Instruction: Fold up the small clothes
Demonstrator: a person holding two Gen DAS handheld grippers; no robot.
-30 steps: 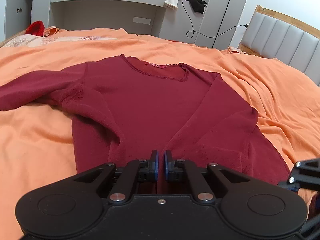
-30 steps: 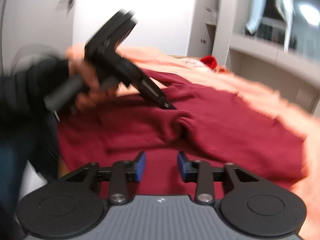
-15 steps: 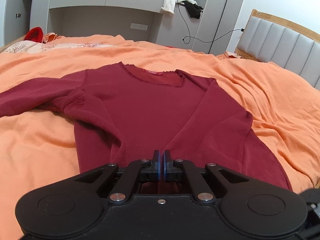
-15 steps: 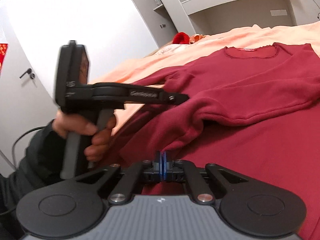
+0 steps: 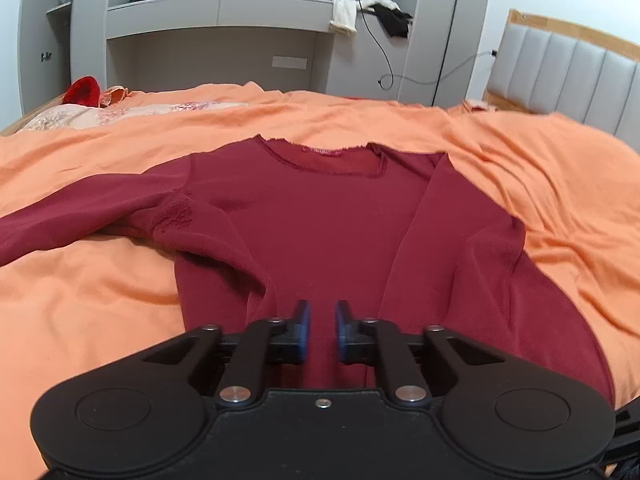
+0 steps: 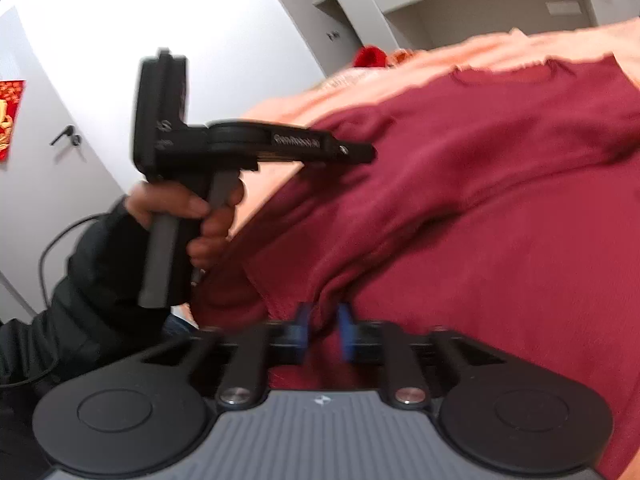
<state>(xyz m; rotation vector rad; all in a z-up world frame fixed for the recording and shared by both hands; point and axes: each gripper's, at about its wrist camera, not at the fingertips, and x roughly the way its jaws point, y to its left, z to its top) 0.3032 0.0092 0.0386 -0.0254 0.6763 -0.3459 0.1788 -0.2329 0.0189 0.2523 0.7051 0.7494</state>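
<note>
An orange bedspread [image 5: 540,184] covers the bed, whose grey padded headboard [image 5: 568,76] in a wooden frame stands at the right. Behind it runs a grey built-in unit [image 5: 208,44] with a recessed shelf, clothes [image 5: 360,8] draped on its top edge and a black cable [image 5: 380,52] hanging down. A white door [image 6: 56,148] with a dark handle shows in the right wrist view.

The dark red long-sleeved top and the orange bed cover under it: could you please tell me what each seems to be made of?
The dark red long-sleeved top looks like a soft, matte knit, possibly fleecy: it drapes in rounded folds, and one sleeve shows a pilled patch. The orange bed cover looks like thin, matte woven cloth, perhaps cotton: it lies in fine, shallow wrinkles with no sheen.
</note>
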